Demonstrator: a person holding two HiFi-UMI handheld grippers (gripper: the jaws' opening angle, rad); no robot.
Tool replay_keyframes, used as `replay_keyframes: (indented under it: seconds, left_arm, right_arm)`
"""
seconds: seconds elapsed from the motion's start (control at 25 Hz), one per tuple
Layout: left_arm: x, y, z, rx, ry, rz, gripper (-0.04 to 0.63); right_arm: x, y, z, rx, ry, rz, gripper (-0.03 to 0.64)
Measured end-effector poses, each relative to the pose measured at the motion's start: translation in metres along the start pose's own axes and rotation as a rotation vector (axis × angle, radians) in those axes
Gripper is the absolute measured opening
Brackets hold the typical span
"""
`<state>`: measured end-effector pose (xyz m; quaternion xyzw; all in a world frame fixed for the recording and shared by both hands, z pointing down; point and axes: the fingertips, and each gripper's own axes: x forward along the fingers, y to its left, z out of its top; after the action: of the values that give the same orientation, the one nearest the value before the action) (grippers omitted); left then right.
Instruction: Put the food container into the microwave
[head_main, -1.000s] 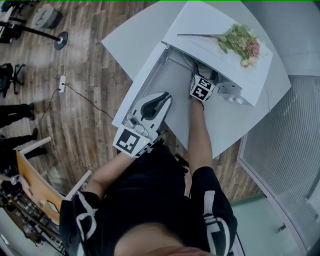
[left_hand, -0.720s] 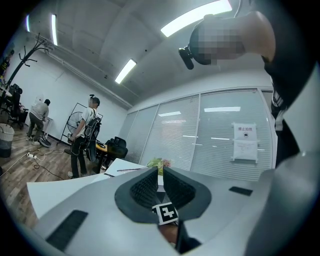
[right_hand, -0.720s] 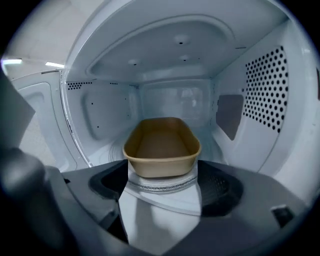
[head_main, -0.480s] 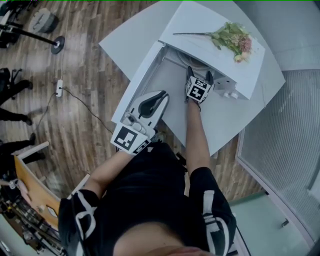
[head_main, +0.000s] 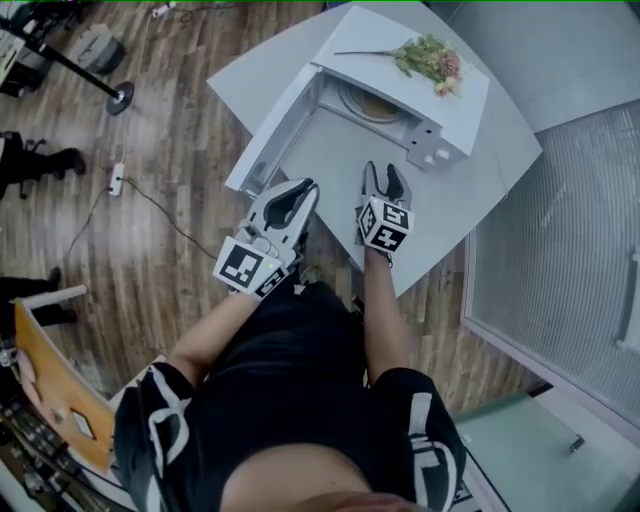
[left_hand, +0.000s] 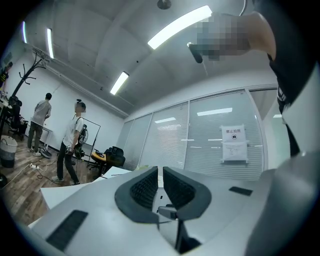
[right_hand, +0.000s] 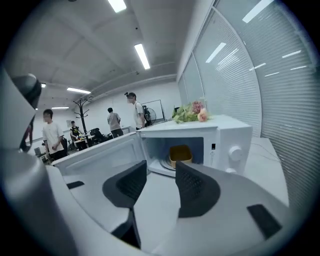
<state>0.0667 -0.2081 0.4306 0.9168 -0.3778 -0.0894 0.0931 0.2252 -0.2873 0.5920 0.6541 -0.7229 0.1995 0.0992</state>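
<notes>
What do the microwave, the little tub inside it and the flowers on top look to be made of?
Microwave: white painted metal or plastic, judging by its smooth satin casing. Tub: probably plastic, opaque mustard-yellow and matte. Flowers: real or fabric, too small to tell.

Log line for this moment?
container in microwave | door open | left gripper shut, empty | right gripper open, empty

Flower bunch (head_main: 428, 57) lies flat on microwave (head_main: 400, 88) top. White table (head_main: 470, 210) on wood floor (head_main: 180, 130). Power strip (head_main: 117, 180) with cable on floor; round stand base (head_main: 122, 97) nearby. Paper notice (left_hand: 234, 144) on glass wall with blinds (head_main: 560, 250). Several people (right_hand: 51, 134) standing well off.
</notes>
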Motion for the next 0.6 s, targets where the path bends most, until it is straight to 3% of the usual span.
replay_keyframes:
  seconds: [0.2,0.6]
  left_arm:
    - [-0.051,-0.033,0.016,0.014,-0.005,0.027,0.049]
    - [-0.104,-0.042,0.029,0.019,0.017,-0.008,0.049]
  right_arm:
    - [-0.099,0.02,0.017,-0.01,-0.071,0.036,0.08]
    - [-0.214,0.066,0.03,0.052,-0.145,0.072,0.026]
